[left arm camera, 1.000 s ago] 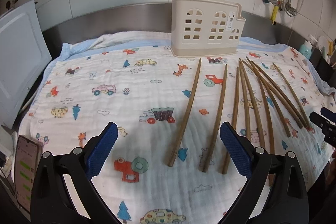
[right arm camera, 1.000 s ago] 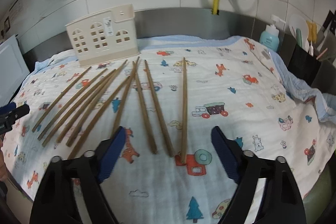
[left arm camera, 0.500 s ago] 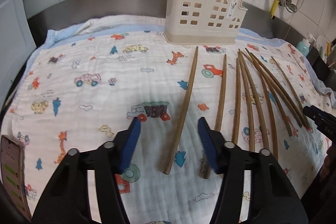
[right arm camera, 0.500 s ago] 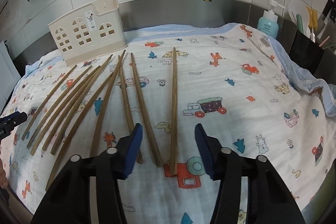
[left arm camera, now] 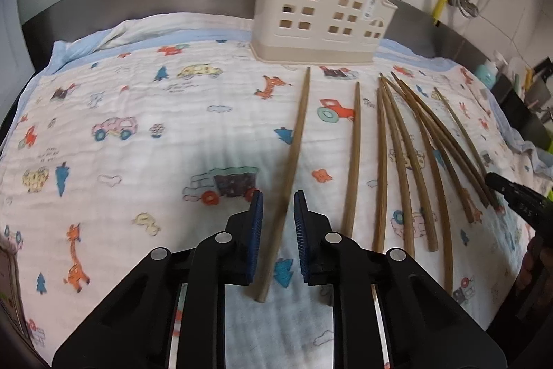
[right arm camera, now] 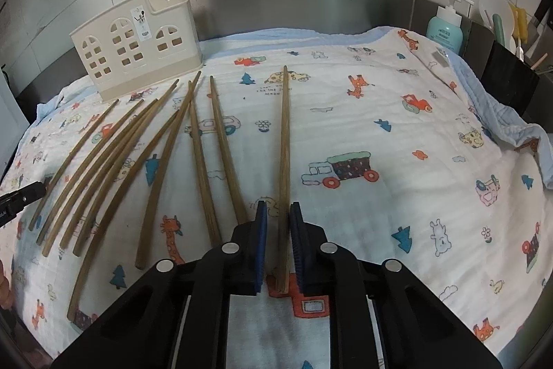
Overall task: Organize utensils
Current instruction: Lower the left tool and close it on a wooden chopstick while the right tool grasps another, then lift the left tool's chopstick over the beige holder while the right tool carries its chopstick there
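Left tongs (left arm camera: 278,220): blue pads narrowed to a slim gap around the leftmost chopstick (left arm camera: 292,158), low on its thick end; whether the pads actually press the wood cannot be told. That stick runs from 6 o'clock up toward 12 o'clock, its tip just short of the holder's base.

Right tongs (right arm camera: 278,230): blue pads likewise drawn close on either side of the rightmost chopstick (right arm camera: 284,140), near its butt; contact uncertain. The stick lies alone, pointing to 12 o'clock, apart from its neighbours at 9 o'clock.

Remaining chopsticks (right arm camera: 114,158): a loose fan of brown sticks flat on the cloth, several touching or crossing near their tips, spreading toward 7 o'clock in the right wrist view.

Utensil holder (left arm camera: 323,12): cream plastic, house-shaped with window cut-outs, upright at 12 o'clock against the steel back edge.

Printed cloth (right arm camera: 414,127): white, cartoon vehicles and animals, covering the desk.

Soap bottle (right arm camera: 446,26): teal pump bottle at 2 o'clock.
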